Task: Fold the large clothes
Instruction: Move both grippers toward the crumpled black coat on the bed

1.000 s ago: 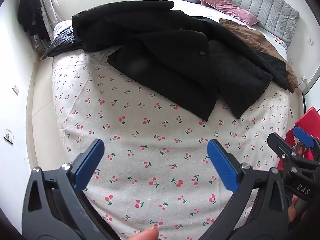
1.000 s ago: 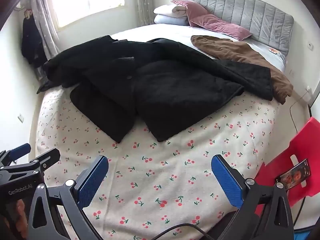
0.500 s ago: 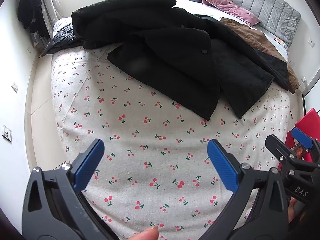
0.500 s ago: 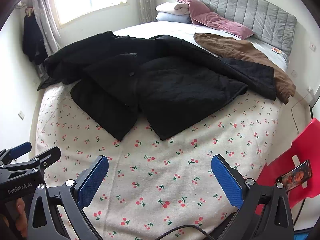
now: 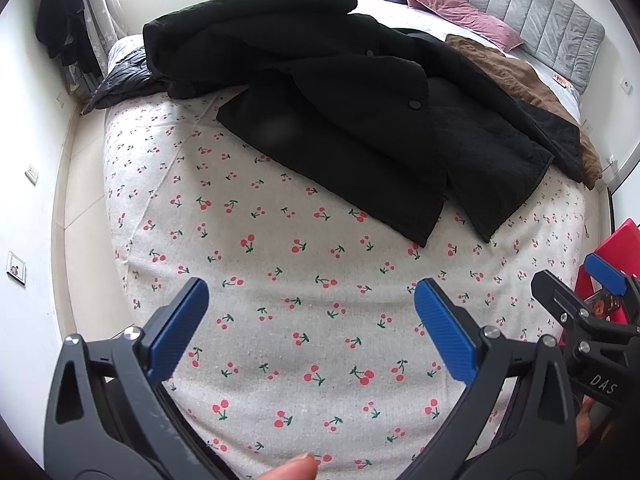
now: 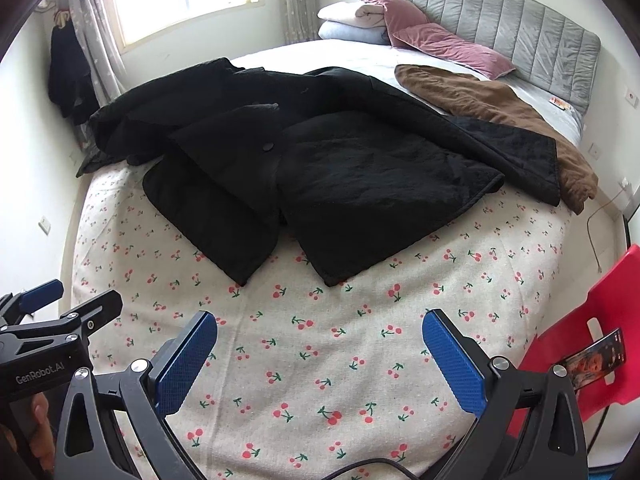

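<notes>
My left gripper (image 5: 312, 312) has its two blue pads spread wide with nothing between them, hanging above the cherry-print sheet (image 5: 280, 280) without touching it. My right gripper (image 6: 320, 344) is just as wide open and equally empty, also over bare sheet. Each one shows at the edge of the other's view, side by side and apart.

The black coat (image 5: 360, 120) lies crumpled ahead of both grippers, well apart from the pads, its two lower front panels pointing toward me and overlapping slightly at the hem. I count two buttons on it in the left view, one in the right.

Behind the coat I see one brown garment (image 6: 500, 108) partly under its edge, two pink pillows (image 6: 440, 44), one stack of folded white bedding (image 6: 352, 20), and one red chair (image 6: 592, 336) off to my right.
</notes>
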Demonstrator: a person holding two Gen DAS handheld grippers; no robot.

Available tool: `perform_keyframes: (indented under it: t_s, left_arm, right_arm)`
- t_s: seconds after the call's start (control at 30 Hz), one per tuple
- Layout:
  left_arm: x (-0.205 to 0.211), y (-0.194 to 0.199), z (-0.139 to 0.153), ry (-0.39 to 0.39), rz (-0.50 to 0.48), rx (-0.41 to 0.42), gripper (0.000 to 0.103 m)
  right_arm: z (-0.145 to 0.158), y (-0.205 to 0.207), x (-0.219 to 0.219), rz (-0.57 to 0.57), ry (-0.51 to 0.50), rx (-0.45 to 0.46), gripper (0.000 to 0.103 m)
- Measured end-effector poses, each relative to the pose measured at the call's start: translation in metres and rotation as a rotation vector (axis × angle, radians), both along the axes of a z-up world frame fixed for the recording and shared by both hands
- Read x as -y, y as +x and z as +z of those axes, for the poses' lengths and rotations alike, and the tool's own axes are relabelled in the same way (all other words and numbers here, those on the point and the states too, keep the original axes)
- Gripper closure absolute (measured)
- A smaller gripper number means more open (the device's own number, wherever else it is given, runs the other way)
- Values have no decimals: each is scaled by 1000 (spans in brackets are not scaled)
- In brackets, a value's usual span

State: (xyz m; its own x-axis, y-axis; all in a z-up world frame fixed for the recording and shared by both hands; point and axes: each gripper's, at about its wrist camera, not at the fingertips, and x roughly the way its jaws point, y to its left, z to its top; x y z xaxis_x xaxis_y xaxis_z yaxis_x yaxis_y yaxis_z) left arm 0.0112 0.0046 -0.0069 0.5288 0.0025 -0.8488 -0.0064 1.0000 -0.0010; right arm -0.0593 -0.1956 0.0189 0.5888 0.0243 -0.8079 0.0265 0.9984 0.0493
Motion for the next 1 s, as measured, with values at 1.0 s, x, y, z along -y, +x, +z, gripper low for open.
perform_keyframes:
  t_s: [1.0]
  left_arm:
    - [-2, 11, -3, 2, 6, -13, 1]
  right_arm:
    - [-2, 16, -2, 26, -8, -18, 0]
